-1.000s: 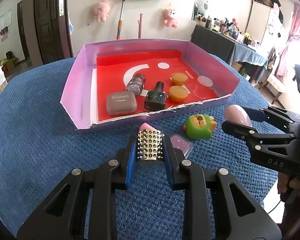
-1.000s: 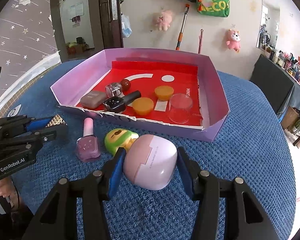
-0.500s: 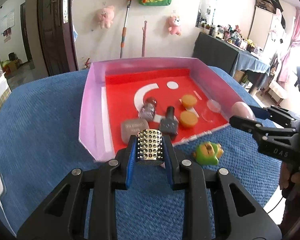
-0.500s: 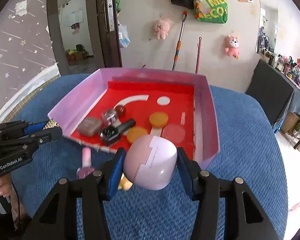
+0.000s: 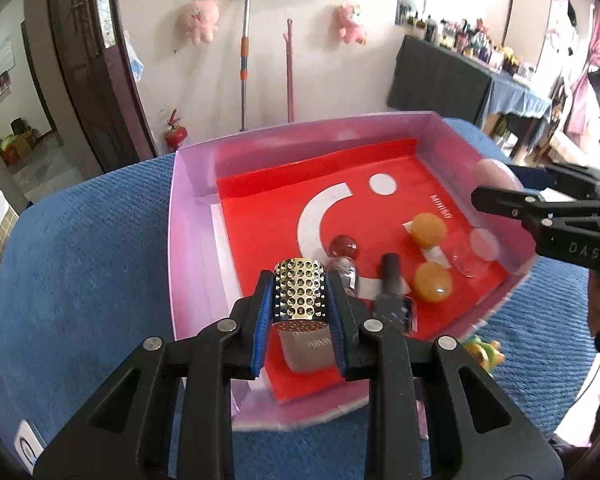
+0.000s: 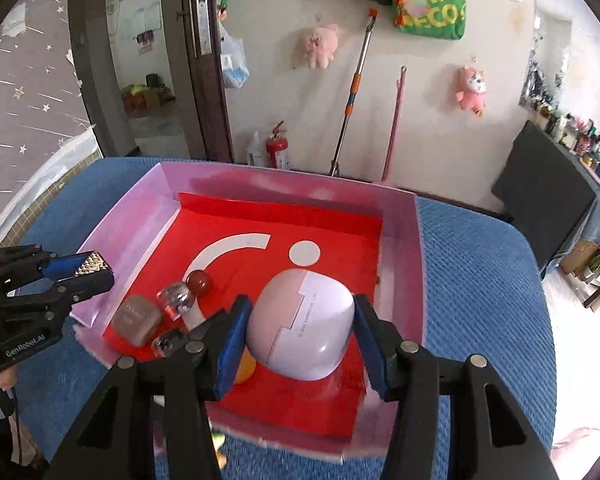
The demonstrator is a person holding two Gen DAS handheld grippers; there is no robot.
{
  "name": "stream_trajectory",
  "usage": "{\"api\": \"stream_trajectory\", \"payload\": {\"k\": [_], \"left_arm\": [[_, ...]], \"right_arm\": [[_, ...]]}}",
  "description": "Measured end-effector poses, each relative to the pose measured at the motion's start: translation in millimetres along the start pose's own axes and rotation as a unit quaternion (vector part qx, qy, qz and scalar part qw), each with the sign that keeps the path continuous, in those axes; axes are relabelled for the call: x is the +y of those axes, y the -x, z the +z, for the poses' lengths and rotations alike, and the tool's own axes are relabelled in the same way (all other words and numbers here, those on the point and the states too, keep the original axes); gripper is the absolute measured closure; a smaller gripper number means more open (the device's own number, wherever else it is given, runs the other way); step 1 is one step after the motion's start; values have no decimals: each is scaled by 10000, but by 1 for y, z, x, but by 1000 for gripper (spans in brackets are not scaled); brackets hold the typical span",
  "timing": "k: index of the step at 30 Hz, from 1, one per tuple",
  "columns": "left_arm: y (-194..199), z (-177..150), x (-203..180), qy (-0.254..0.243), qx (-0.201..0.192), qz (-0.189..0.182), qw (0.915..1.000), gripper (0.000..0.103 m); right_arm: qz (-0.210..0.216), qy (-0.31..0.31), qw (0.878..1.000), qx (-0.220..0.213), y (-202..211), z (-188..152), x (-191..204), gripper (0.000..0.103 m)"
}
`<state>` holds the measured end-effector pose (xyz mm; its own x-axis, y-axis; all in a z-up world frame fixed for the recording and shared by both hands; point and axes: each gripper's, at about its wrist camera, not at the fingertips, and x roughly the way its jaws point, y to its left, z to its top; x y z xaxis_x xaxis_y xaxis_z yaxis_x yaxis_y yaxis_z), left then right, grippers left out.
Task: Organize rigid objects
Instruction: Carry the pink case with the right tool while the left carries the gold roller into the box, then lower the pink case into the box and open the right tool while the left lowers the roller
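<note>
My left gripper (image 5: 300,310) is shut on a gold studded piece (image 5: 300,294) and hangs over the near left part of the pink box (image 5: 192,240) with a red floor. In the right wrist view it shows at the left edge as the left gripper (image 6: 82,274). My right gripper (image 6: 300,332) is shut on a pink and white egg-shaped case (image 6: 304,324) above the box floor (image 6: 340,236). Inside lie a grey case (image 6: 136,318), a glitter bottle (image 5: 344,268), a black bottle (image 5: 392,292), two orange discs (image 5: 428,230) and a clear lid (image 5: 476,256).
The box sits on a blue cloth-covered table (image 5: 60,260). A green toy (image 5: 480,354) lies on the cloth just outside the box's near wall. A white socket (image 5: 28,444) is at the table's near left edge. A person's hand (image 6: 2,382) holds the left gripper.
Both grippers moved forward and up from the cloth to over the box, each still holding its item. The green toy and pink nail polish bottle stayed behind on the cloth.
</note>
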<state>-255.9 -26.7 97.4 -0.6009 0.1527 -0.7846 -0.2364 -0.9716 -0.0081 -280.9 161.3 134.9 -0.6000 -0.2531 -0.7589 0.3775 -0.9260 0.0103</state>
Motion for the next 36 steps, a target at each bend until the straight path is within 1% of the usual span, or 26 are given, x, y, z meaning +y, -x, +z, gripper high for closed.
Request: {"api": "stream_trajectory", "payload": {"k": [3, 6, 8, 11, 16, 19, 27, 34, 36], "left_arm": [[-16, 5, 1, -76, 203, 13, 9998, 79], [-34, 11, 2, -92, 426, -31, 9990, 79], [-41, 14, 2, -126, 507, 30, 9986, 79], [-50, 19, 3, -165, 595, 99, 9980, 79], [-63, 22, 3, -234, 789, 157, 9965, 79], [-71, 20, 2, -287, 915, 204, 9952, 79], [-84, 21, -5, -398, 1069, 334, 9929, 79], [-90, 21, -8, -407, 1083, 360, 9926, 79], [-91, 20, -9, -421, 1098, 375, 9924, 79]], "right_arm": [[83, -2, 9998, 200, -18, 10, 1, 49], [32, 38, 9994, 356, -36, 20, 2, 49], [18, 42, 9989, 461, -46, 24, 2, 49], [-71, 89, 9980, 622, -62, 32, 3, 49], [-213, 98, 9953, 945, -83, 34, 0, 49], [-375, 183, 9930, 1108, -92, 34, 1, 49], [-753, 329, 9884, 1276, -99, 32, 0, 49], [-903, 481, 9838, 1475, -111, 25, 1, 49], [-905, 478, 9838, 1470, -110, 24, 1, 49]]}}
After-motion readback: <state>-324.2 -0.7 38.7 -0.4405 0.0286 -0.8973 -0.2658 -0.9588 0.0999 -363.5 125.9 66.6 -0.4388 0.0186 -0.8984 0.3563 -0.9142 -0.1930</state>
